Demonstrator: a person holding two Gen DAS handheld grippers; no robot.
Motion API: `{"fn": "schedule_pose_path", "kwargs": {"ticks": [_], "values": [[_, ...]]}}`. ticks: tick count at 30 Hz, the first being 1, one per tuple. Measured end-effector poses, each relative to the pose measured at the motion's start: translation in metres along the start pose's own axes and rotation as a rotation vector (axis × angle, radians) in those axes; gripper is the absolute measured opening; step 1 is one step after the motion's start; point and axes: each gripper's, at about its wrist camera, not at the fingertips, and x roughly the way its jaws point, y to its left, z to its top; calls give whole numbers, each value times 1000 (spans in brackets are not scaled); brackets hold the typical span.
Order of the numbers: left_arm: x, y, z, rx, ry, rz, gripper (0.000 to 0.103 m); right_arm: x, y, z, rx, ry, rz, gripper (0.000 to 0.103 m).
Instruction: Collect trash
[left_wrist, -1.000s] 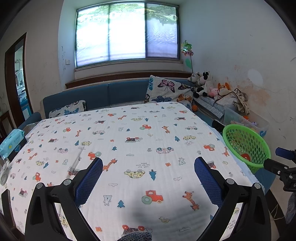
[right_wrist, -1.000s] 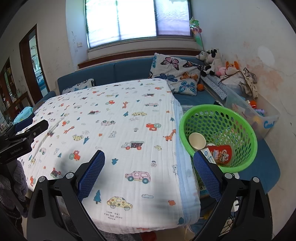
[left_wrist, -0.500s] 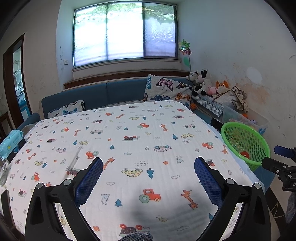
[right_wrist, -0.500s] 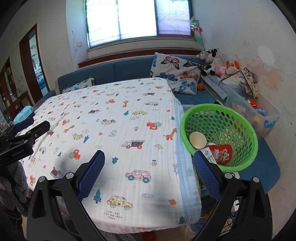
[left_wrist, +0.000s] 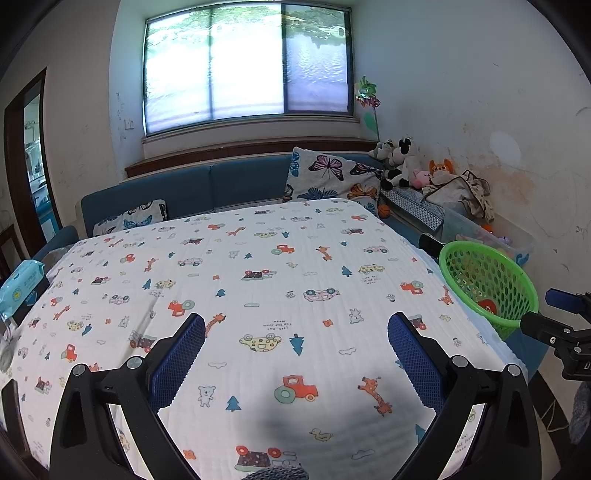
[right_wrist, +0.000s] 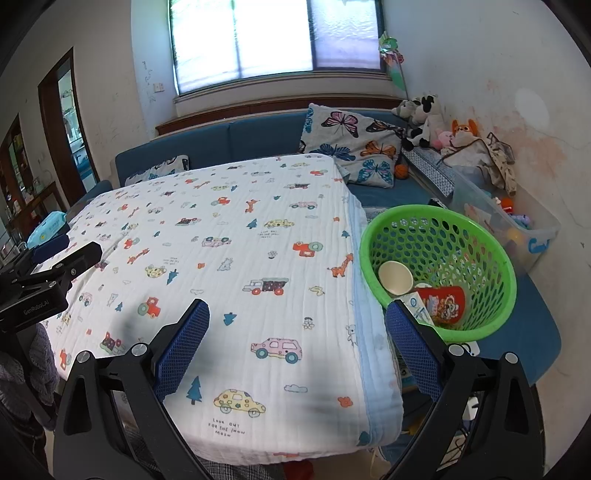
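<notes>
A green mesh basket (right_wrist: 476, 236) stands on the blue bench right of the cloth-covered table (right_wrist: 236, 229). In it lie a paper cup (right_wrist: 395, 277), a red snack packet (right_wrist: 445, 304) and a small white carton (right_wrist: 419, 308). In the left wrist view the green basket (left_wrist: 487, 280) sits at the far right. My left gripper (left_wrist: 295, 334) hangs open over the table's near part, nothing between its fingers. My right gripper (right_wrist: 297, 321) is open above the table's right front corner, left of the basket, also holding nothing.
A blue wet-wipes pack (left_wrist: 22, 284) lies at the table's left edge. Butterfly pillows (right_wrist: 351, 144), stuffed toys (right_wrist: 428, 118) and a clear storage bin (right_wrist: 509, 221) line the blue sofa and right wall. A doorway (right_wrist: 70, 125) opens at the left.
The left wrist view has pulled back and risen slightly, so the basket looks smaller and farther right. The right gripper has barely moved. Both stay open.
</notes>
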Motion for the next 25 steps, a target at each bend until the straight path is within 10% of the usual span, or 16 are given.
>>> {"fn": "schedule_pose_path", "kwargs": {"ticks": [25], "values": [[4,1,1,13,2,2,96,2,2,0,-3,1,4,96]]}}
